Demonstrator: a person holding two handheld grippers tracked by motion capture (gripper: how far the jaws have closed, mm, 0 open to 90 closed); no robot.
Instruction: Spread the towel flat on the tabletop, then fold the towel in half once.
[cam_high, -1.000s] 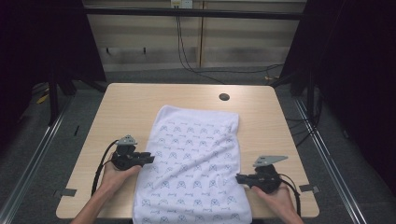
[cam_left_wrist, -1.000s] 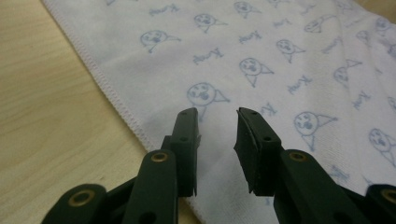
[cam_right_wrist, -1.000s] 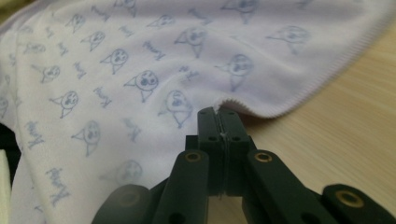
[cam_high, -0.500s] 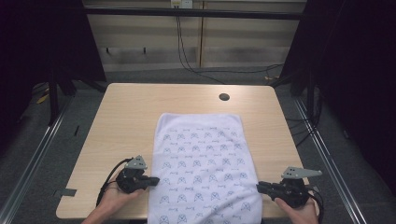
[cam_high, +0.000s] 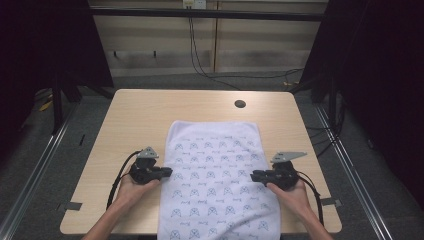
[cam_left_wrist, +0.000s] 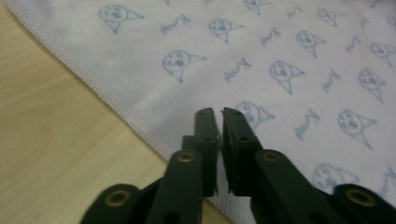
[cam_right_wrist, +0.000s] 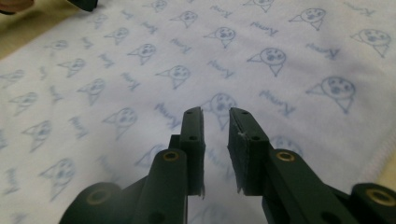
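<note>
One printed towel (cam_high: 215, 170) on one table (cam_high: 150, 115), two tongs, left (cam_high: 167, 173) gapped narrowly after opening, right (cam_high: 252, 175) narrowly apart, both empty

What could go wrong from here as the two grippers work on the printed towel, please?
The towel hangs over the table near edge, so a tug could slide it off. The left gripper, its jaws just reopened to a slit, holds no cloth and may pinch only the hem. The right gripper hovers open and may bunch the cloth.

Lab/test rig: bare table (cam_high: 150, 115) w/ black curtains (cam_high: 45, 45), floor rails (cam_high: 40, 165), loose cables (cam_high: 200, 55).
</note>
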